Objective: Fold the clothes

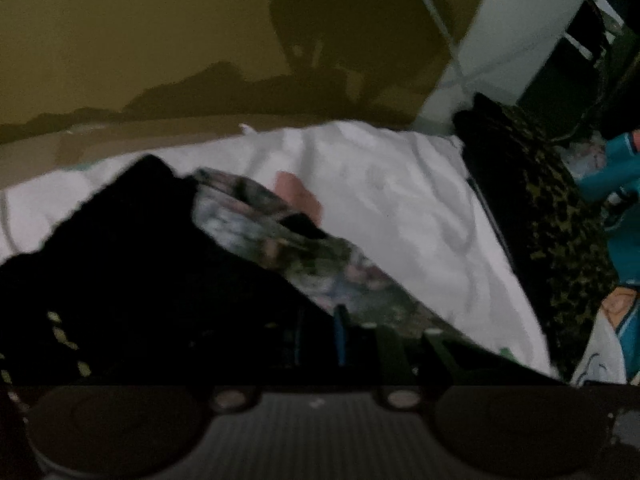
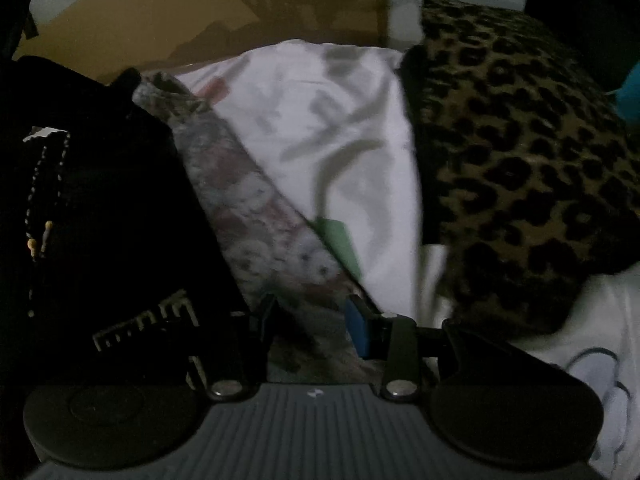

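A black garment (image 1: pixel 140 280) with a grey floral band (image 1: pixel 280 240) along its edge lies on a white sheet (image 1: pixel 380 200). In the blurred, dark left wrist view, my left gripper (image 1: pixel 318 340) has its fingers close together at the border of black cloth and floral band, apparently shut on it. In the right wrist view the same black garment (image 2: pixel 100 200), with pale stitching, fills the left. Its floral band (image 2: pixel 248 200) runs down between the fingers of my right gripper (image 2: pixel 312 322). That gripper stands open, with a blue pad on its right finger.
A leopard-print pillow (image 2: pixel 520 160) lies on the right of the white sheet (image 2: pixel 320 120), also seen as the leopard-print pillow (image 1: pixel 540 220). A brown board (image 1: pixel 160 40) rises behind the bed. Teal items (image 1: pixel 624 184) sit far right. A white printed cloth (image 2: pixel 592 360) lies at lower right.
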`<state>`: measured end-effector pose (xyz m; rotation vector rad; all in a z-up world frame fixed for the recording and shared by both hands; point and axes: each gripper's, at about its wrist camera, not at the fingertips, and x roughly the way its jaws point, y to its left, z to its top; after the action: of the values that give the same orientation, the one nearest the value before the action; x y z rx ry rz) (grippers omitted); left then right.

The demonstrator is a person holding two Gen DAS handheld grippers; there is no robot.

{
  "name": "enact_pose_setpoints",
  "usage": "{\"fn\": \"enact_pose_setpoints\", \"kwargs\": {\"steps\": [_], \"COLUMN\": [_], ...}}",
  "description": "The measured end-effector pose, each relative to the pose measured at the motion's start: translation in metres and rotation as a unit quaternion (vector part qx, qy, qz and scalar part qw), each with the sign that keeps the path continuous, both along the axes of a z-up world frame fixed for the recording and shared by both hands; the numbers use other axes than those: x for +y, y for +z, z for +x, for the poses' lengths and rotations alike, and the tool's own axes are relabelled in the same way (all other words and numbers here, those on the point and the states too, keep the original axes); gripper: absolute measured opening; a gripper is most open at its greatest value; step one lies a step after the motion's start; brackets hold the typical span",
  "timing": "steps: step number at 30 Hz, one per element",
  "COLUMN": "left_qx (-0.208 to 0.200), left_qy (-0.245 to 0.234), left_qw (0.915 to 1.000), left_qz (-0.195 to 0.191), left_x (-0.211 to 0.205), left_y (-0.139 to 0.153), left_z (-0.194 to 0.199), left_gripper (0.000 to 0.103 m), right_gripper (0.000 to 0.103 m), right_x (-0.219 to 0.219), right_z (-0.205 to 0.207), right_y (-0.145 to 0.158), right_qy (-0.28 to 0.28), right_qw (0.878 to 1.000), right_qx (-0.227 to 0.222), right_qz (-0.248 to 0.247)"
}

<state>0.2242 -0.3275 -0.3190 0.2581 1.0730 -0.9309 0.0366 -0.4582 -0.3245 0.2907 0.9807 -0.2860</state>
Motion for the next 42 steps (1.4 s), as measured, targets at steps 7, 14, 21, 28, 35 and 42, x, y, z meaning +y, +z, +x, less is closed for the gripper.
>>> {"fn": "enact_pose_setpoints", "kwargs": {"steps": [7, 14, 21, 28, 35, 42], "left_qx": [-0.001, -0.039, -0.038, -0.079, -0.078, -0.059], "left_qy": [-0.047, -0.059, -0.073, -0.049, 0.083, 0.150], "left_qw": [0.9986, 0.9956, 0.9962, 0.9952, 0.9919, 0.9860], "left_qz": [0.026, 0.061, 0.028, 0.032, 0.055, 0.043], "left_x": [-0.023, -0.046, -0.017, 0.076, 0.184, 0.260], "left_y": [-0.024, -0.027, 0.017, 0.071, 0.071, 0.064], "left_z": [-0.032, -0.040, -0.031, -0.001, 0.037, 0.044], "left_gripper": [0.017, 0.022, 0.023, 0.030, 0.029, 0.028], "right_gripper": [0.044, 0.044, 0.044, 0.044, 0.044, 0.044], "right_x": [-0.008, -0.017, -0.022, -0.010, 0.012, 0.031], "right_z": [-0.028, -0.041, -0.050, -0.061, -0.054, -0.041], "right_y": [-0.001, -0.004, 0.003, 0.013, 0.022, 0.029], "right_qy": [-0.003, -0.046, -0.067, -0.037, 0.001, 0.023], "right_qw": [1.000, 0.998, 0.995, 0.997, 0.999, 0.999], "right_qx": [0.003, 0.010, 0.008, -0.004, -0.007, -0.012], "right_qz": [0.000, 0.032, 0.078, 0.069, 0.050, 0.047]}}
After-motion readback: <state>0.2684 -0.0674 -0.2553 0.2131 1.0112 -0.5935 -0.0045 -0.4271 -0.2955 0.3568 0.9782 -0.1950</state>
